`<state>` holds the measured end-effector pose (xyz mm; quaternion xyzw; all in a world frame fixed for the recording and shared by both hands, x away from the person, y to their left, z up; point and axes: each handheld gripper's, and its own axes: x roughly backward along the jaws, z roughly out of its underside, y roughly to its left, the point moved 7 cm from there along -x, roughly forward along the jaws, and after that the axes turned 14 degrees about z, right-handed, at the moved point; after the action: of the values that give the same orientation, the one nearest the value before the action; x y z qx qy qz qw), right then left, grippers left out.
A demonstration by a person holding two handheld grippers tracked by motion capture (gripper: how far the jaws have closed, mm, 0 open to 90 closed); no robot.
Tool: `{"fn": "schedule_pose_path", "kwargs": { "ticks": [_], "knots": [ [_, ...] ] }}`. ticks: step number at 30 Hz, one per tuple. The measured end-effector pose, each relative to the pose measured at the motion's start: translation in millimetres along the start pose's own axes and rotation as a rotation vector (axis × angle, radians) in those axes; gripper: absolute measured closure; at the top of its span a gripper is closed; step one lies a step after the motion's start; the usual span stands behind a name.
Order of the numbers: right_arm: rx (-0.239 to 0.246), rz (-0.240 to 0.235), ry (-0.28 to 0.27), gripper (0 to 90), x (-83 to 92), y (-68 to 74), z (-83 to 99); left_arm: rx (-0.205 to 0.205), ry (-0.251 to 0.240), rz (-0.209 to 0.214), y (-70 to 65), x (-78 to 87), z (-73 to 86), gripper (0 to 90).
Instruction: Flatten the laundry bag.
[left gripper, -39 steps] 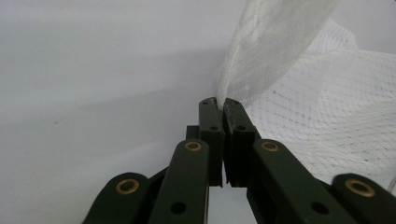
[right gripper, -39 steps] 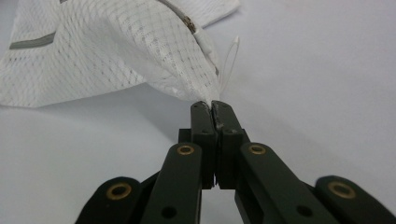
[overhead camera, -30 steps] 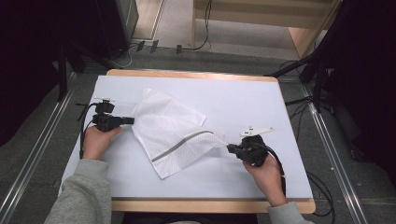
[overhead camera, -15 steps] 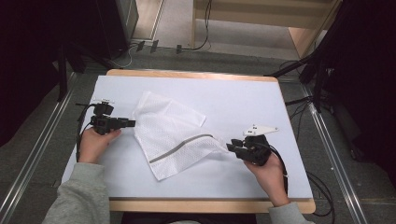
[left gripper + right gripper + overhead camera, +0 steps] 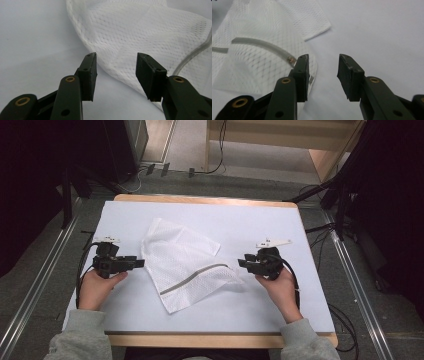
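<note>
- Your left gripper [image 5: 137, 263] sits at the near-left of the counter [image 5: 280, 315], pointing across toward the middle. Its fingers [image 5: 88, 72] stand apart with nothing pinched between them — the rounded edge of the mesh bag [image 5: 185, 265] lies on the counter just beyond their tips in the left gripper view.
- Your right gripper [image 5: 242, 263] sits at the near-right, pointing back toward the left one. Its fingers [image 5: 349, 75] have just been opening and hold nothing; bare counter shows through the gap, with the bag's edge beside the left-hand tip in the right gripper view.
- The mesh bag lies flat at the middle of the counter, between your two grippers and free of both. Its long axis runs diagonally — from the near end, slightly toward your right, up to the far-left corner.
- A grey zip strip [image 5: 192, 279] crosses the near half of the bag, curving up from near-left to the right edge; its end lies close to your right fingers.
- One folded-over corner [image 5: 202, 241] points away toward the far right.
- No label, brand or writing can be read on the bag.
</note>
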<state>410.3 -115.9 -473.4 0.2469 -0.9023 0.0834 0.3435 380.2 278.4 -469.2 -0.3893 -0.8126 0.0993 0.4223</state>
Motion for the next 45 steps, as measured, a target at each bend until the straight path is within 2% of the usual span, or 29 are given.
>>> {"fn": "schedule_pose_path", "kwargs": {
  "ticks": [6,8,9,14,17,19,21,23,28,31,32,34,37,39,40,42,43,44,45],
  "knots": [
    [0.013,-0.01,0.022,63.1,-24.0,4.0,-12.9,-0.017,-0.008,-0.007,-16.5,1.4,12.7,52.3],
    [0.014,-0.012,0.028,63.0,-29.9,5.6,-15.5,-0.013,0.002,-0.002,-22.5,0.8,18.0,52.3],
    [0.018,-0.013,0.034,62.8,-32.7,6.2,-16.5,-0.026,0.013,-0.004,-25.6,0.5,21.0,52.2],
    [0.035,-0.006,0.03,62.0,-47.9,6.2,-24.3,-0.04,0.03,0.002,-43.5,-5.6,34.7,52.4],
    [0.036,-0.008,0.05,61.9,-58.8,4.8,-28.6,-0.039,0.041,0.003,-51.9,-13.9,42.5,53.7],
    [0.036,-0.007,0.056,61.8,-65.8,4.0,-31.7,-0.047,0.048,0.0,-54.0,-19.6,45.3,54.0],
    [0.029,-0.009,0.059,61.7,-71.8,3.4,-35.2,-0.043,0.072,-0.006,-54.4,-25.4,48.3,53.9],
    [0.027,-0.017,0.056,61.4,-75.8,3.0,-38.3,-0.037,0.076,-0.012,-53.5,-29.3,50.5,53.7],
    [0.019,-0.031,0.05,60.0,-88.7,4.0,-46.6,0.001,0.085,-0.023,-49.1,-38.2,56.1,54.4],
    [0.032,-0.035,0.05,59.3,-94.3,5.5,-48.4,0.003,0.064,-0.027,-48.8,-41.3,55.9,54.5],
    [0.042,-0.034,0.033,59.0,-101.0,8.6,-49.4,0.004,0.06,-0.027,-49.1,-42.5,55.3,54.6],
    [0.041,-0.039,0.035,59.0,-103.2,9.9,-49.2,-0.008,0.054,-0.029,-50.4,-45.3,54.7,54.7],
    [0.044,-0.053,0.067,58.5,-112.1,14.9,-46.9,-0.019,0.047,-0.034,-52.7,-49.3,54.6,56.4],
    [0.051,-0.052,0.076,58.2,-116.8,17.6,-46.8,-0.017,0.038,-0.038,-53.0,-51.2,54.4,61.1],
    [0.055,-0.053,0.09,58.3,-121.5,19.6,-45.7,-0.012,0.033,-0.038,-52.7,-51.9,54.4,66.4],
    [0.054,-0.051,0.087,59.3,-122.5,20.3,-45.6,0.005,0.025,-0.042,-52.1,-52.7,54.3,68.8],
    [0.052,-0.05,0.084,59.7,-123.0,20.8,-46.2,0.001,0.021,-0.044,-52.6,-54.0,54.3,71.8],
    [0.037,-0.063,0.094,63.9,-122.9,22.3,-46.8,-0.011,0.029,-0.054,-52.3,-54.2,54.4,78.3],
    [0.037,-0.063,0.094,63.9,-122.9,22.3,-46.8,-0.017,0.032,-0.06,-52.2,-54.6,54.3,78.3]
  ]
}}
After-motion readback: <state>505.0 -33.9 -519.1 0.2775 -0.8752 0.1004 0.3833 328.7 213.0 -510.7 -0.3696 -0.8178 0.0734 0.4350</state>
